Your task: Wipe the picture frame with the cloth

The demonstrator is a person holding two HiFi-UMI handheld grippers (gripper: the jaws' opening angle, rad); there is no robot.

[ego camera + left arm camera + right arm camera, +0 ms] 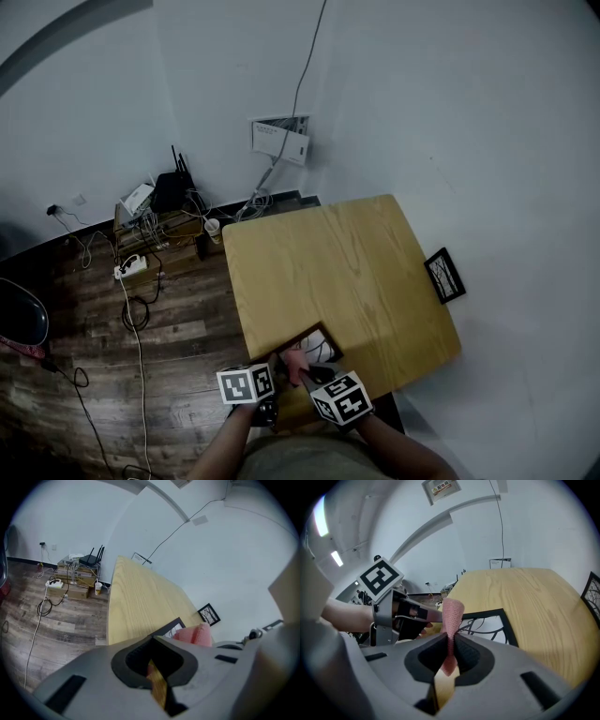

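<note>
The person's two forearms come in low and close together at the near edge of the table [328,262], each marker cube turned upward. The right gripper [450,641] has its jaws pinched on a pink cloth [452,613], which stands up out of them in a folded loop. The left gripper [151,660] lies just beside it, jaws pressed together with only a sliver of wood showing between them. Its tip reaches to the cloth and the near corner of the picture frame [509,632], though I cannot tell whether it touches either. The frame, black-edged with a pale print of dark lines, lies flat at the table's near edge, right in front of both grippers. Beyond it the light wooden top runs bare to its far rounded corners, with open room on every side of the frame. On the right the table stands close to a white wall, where a small black frame [444,275] leans. To the left the plank floor [178,319] is open, and farther back a power strip [131,267], trailing cables and a black router [172,190] crowd the far wall.
</note>
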